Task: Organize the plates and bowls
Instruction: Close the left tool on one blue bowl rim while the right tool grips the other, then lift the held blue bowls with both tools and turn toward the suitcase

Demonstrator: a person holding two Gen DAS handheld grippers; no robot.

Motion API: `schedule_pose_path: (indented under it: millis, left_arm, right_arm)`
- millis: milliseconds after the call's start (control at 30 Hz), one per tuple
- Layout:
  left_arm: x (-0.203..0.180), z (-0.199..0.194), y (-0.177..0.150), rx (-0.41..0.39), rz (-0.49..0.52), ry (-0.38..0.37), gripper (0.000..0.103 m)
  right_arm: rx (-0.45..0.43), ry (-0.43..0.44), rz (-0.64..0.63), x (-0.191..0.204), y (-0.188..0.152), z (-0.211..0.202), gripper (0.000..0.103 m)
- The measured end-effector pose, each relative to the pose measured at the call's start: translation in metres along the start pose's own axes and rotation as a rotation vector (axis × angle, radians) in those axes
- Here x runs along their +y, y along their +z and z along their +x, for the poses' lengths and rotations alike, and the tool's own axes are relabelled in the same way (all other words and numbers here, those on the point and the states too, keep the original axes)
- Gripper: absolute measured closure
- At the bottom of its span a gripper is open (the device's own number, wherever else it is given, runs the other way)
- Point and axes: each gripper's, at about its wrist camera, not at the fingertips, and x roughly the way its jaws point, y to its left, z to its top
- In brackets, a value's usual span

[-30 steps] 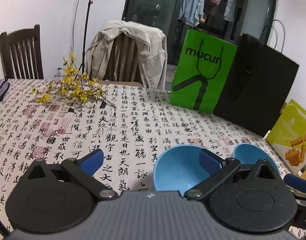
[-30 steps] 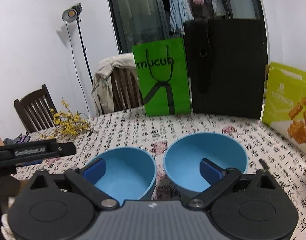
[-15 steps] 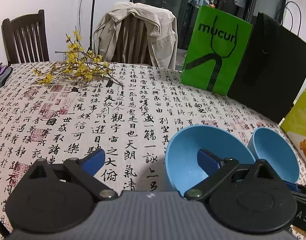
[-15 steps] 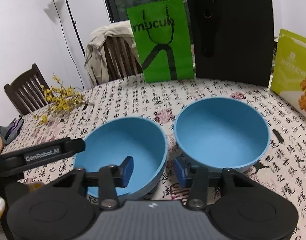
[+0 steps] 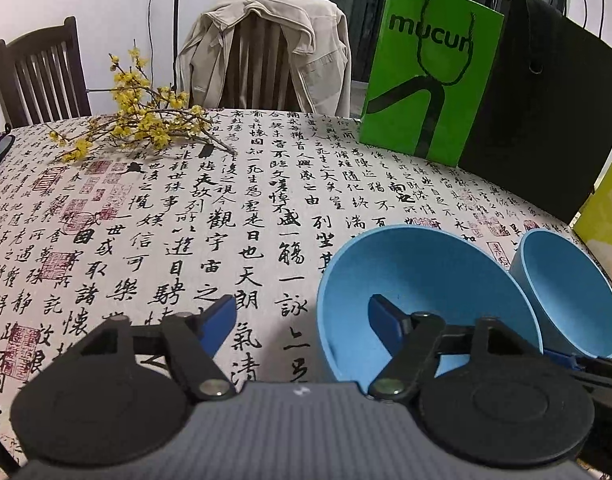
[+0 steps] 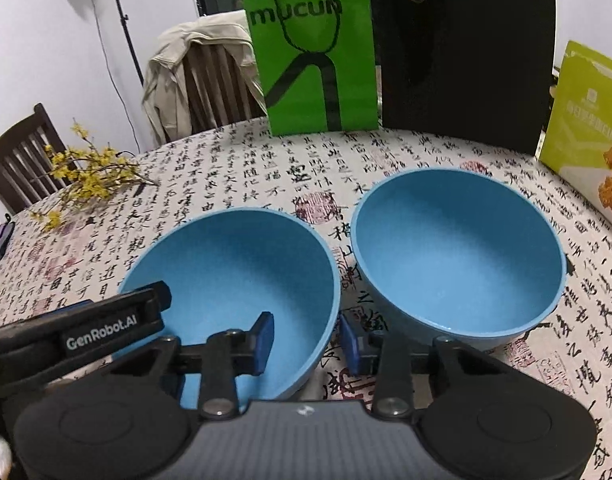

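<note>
Calligraphy cloth: L claw, R claw closing astride round bowl rim, unclamped.

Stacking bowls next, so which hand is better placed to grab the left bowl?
Likely right. The right gripper and left gripper have just been closing astride the rim of the left bowl, but the right's gap is narrower.

- Left gripper has lowered; its jaws have been closing astride the near bowl rim.
- Right gripper jaws have narrowed around that bowl's right wall, now lower centre.
</note>
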Motion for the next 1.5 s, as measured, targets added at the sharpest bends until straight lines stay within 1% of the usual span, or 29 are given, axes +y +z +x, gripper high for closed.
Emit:
schedule_pose_path:
  millis: [33, 133, 267, 300, 333, 367, 400, 433, 467, 533, 700, 1167, 1500]
  left_arm:
    - [-0.001, 0.002, 0.001, 0.001, 0.005, -0.001, 0.04]
    - [-0.005, 0.006, 0.003, 0.002, 0.021, -0.002, 0.049]
    - [-0.009, 0.012, 0.005, 0.008, 0.026, 0.0, 0.055]
    - [-0.01, 0.013, 0.004, 0.008, 0.03, 0.0, 0.061]
    - [-0.011, 0.014, 0.004, 0.008, 0.035, 0.002, 0.07]
    - [-0.012, 0.016, 0.003, 0.01, 0.039, 0.002, 0.073]
    - [-0.012, 0.017, 0.003, 0.012, 0.042, -0.001, 0.08]
    - [-0.013, 0.018, 0.002, 0.013, 0.046, -0.005, 0.085]
    - [-0.014, 0.019, 0.001, 0.01, 0.051, -0.003, 0.087]
    - [-0.016, 0.019, 0.0, -0.003, 0.068, 0.008, 0.088]
    - [-0.019, 0.02, -0.002, -0.022, 0.086, 0.016, 0.087]
    - [-0.018, 0.02, -0.002, -0.026, 0.08, 0.014, 0.088]
    - [-0.016, 0.011, -0.001, -0.042, 0.07, 0.015, 0.088]
  right_arm:
    - [0.006, -0.007, 0.004, -0.001, 0.0, 0.003, 0.073]
    - [0.015, -0.02, 0.011, -0.002, 0.001, 0.01, 0.076]
    - [0.028, -0.019, 0.02, -0.004, 0.002, 0.019, 0.079]
    - [0.032, -0.024, 0.024, -0.004, 0.002, 0.021, 0.081]
    - [0.036, -0.026, 0.026, -0.005, 0.002, 0.023, 0.084]
    - [0.042, -0.027, 0.028, -0.005, 0.002, 0.025, 0.085]
    - [0.047, -0.027, 0.03, -0.005, 0.001, 0.028, 0.087]
    - [0.052, -0.026, 0.032, -0.006, 0.001, 0.03, 0.089]
    - [0.054, -0.024, 0.033, -0.006, 0.001, 0.032, 0.089]
    - [0.051, -0.014, 0.033, -0.006, 0.001, 0.034, 0.092]
    - [0.035, -0.019, 0.023, -0.004, 0.001, 0.035, 0.092]
    - [0.029, -0.022, 0.021, -0.005, 0.001, 0.034, 0.091]
    - [0.016, -0.013, 0.018, -0.003, 0.0, 0.027, 0.091]
